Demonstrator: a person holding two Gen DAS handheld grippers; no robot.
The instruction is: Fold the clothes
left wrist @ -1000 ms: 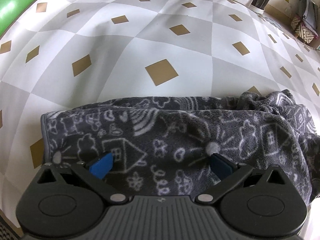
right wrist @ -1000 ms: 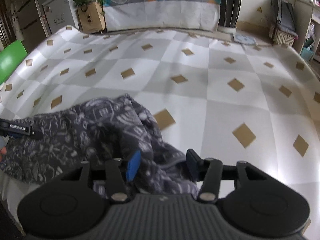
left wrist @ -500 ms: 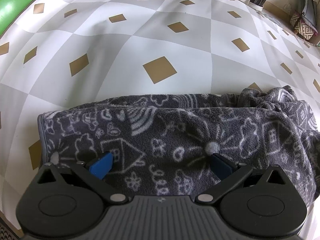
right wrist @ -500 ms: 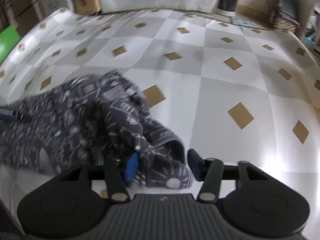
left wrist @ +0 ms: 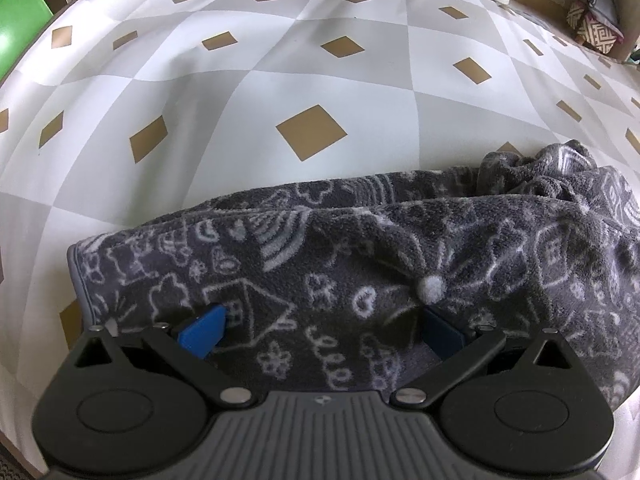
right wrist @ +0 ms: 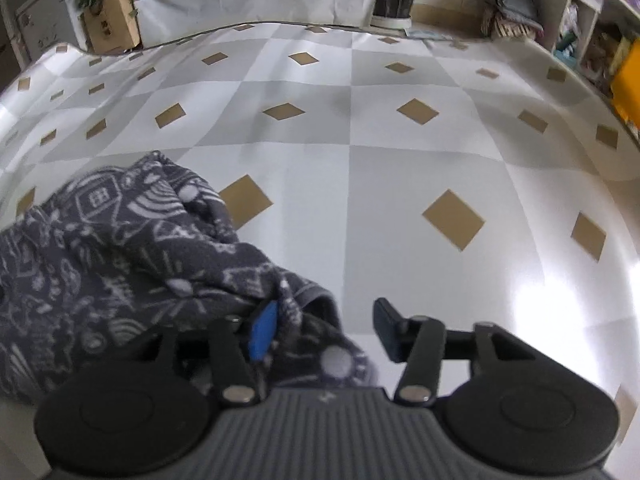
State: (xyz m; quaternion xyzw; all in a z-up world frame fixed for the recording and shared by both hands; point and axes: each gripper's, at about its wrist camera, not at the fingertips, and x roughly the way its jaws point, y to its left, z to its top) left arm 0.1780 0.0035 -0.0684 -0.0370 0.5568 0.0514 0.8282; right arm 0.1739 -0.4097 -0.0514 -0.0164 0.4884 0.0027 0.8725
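A dark grey fuzzy cloth (left wrist: 360, 264) with white doodles of houses, clouds and hearts lies on a counter covered by a checked sheet (left wrist: 248, 92) of white and grey squares with small tan diamonds. The cloth sits at the near edge, bunched up and partly folded over.

The left gripper (left wrist: 320, 326) sits low over the cloth. Its blue fingers (left wrist: 202, 330) are spread wide apart, one on each side, and the cloth lies flat between them. They are not pinching it.

The right gripper (right wrist: 324, 330) is at the other end of the cloth (right wrist: 120, 256). Its two fingers (right wrist: 262, 334) stand apart. A rumpled corner of the cloth lies just beside the left finger and spills into the gap. The right finger is over the bare sheet (right wrist: 400, 200), clear of the cloth. I cannot tell if the left finger touches the cloth.

Far back, a cardboard box (right wrist: 110, 22) with a leafy plant stands past the counter.
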